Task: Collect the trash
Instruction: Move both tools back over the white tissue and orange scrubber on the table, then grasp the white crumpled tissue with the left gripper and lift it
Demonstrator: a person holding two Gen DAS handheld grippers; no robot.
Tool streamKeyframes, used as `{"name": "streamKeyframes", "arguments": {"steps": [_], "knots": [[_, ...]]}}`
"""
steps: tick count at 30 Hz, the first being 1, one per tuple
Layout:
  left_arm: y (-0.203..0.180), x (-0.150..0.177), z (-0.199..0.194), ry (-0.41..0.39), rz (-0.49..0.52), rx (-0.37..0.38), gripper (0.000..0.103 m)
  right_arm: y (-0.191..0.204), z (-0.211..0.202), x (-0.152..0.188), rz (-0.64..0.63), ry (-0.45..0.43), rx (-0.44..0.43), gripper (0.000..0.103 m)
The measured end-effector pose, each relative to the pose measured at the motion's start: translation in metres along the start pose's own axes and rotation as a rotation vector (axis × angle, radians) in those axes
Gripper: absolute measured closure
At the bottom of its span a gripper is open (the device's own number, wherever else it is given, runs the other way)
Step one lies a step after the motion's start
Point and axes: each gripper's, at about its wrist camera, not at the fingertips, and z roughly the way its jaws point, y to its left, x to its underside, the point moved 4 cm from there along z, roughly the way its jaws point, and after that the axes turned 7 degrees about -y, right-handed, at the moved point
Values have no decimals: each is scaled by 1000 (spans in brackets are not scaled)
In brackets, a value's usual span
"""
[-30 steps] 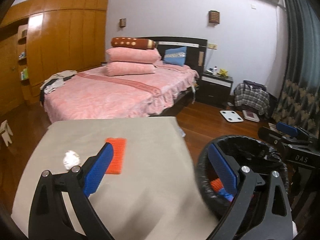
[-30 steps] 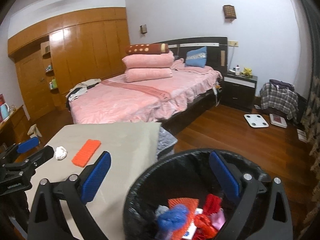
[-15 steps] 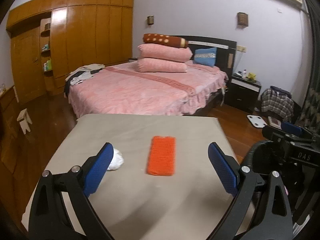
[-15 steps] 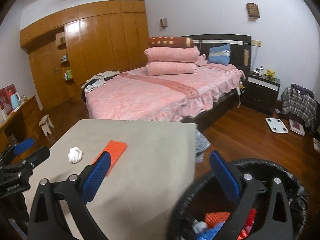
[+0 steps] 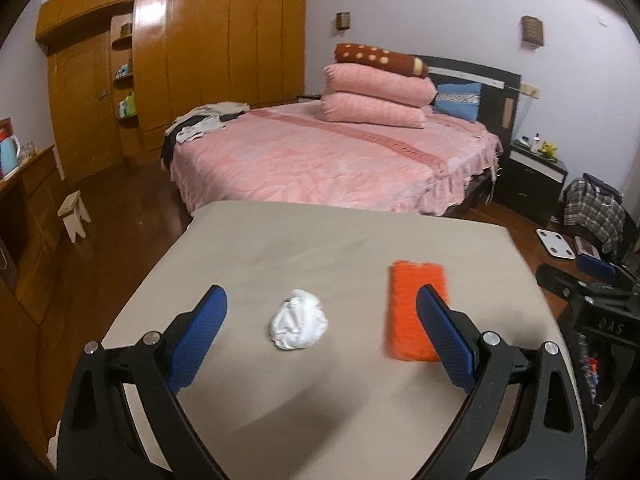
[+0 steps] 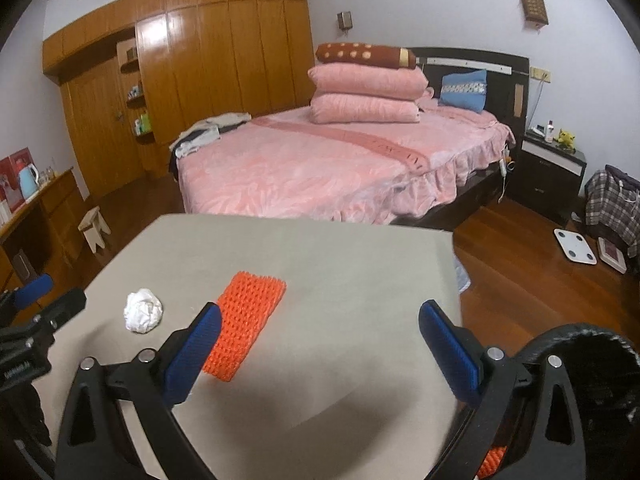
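- Left gripper [image 5: 320, 344]: jaws spread wide, nothing between them; its blue pads [image 5: 196, 340] flank the white crumpled tissue [image 5: 298, 319], which lies on the table at 12 o'clock, just ahead of the tips.
- Right gripper [image 6: 320, 354]: likewise released and empty, poised over the table's near edge.
- Black trash bin [image 6: 576, 336]: at 4 o'clock of the right gripper, just beside the table; orange scrap shows inside.
- Orange mesh pad [image 6: 248, 326]: flat on the grey table [image 5: 320, 240], near the tissue but apart from it, at 1 o'clock of the left gripper; the left pad of the right gripper overlaps its near end.
- Bed [image 5: 320, 160]: well beyond the table, at 12 o'clock.
- Risk, as judged: the light tissue may skid or slip out if the pads close off-centre; the flat pad offers little edge, so fingers could scrape the table covering.
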Motion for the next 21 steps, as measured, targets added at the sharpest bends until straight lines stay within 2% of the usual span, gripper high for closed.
{"name": "streamKeyframes", "arguments": {"steps": [11, 21], "knots": [[22, 26, 61, 98, -17, -27, 10, 11, 39, 14, -29, 44, 3, 6], [29, 41, 90, 159, -40, -21, 11, 16, 58, 21, -37, 69, -4, 6]]}}
